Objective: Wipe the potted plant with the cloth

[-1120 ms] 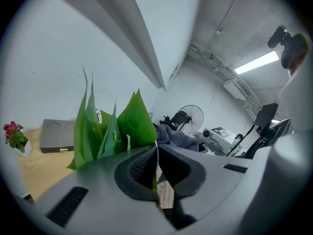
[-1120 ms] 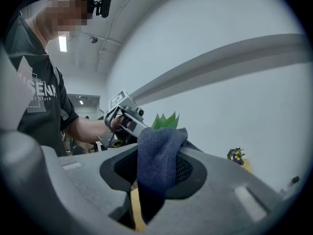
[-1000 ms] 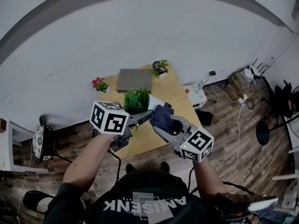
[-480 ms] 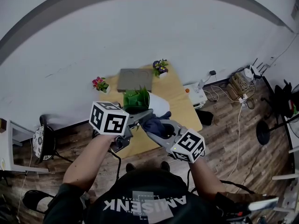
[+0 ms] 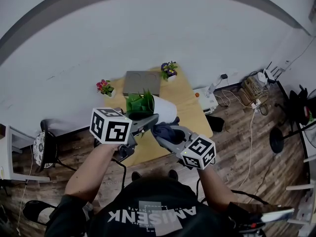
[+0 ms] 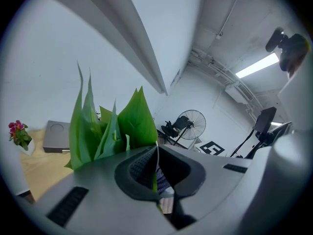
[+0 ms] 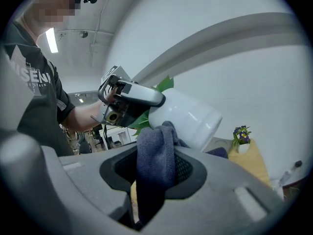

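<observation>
Now potted plant [image 5: 165,110] sideways, leaves leftward.

The pot [image 7: 188,117] is white, its leaves [image 6: 129,121] green, the cloth [image 7: 155,160] dark, seemingly navy, the marker cubes [image 5: 111,126] black-and-white

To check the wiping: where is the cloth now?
In the head view the cloth sits at centre, clamped in the right gripper and touching the white pot, which the left gripper holds tilted above the table.
</observation>
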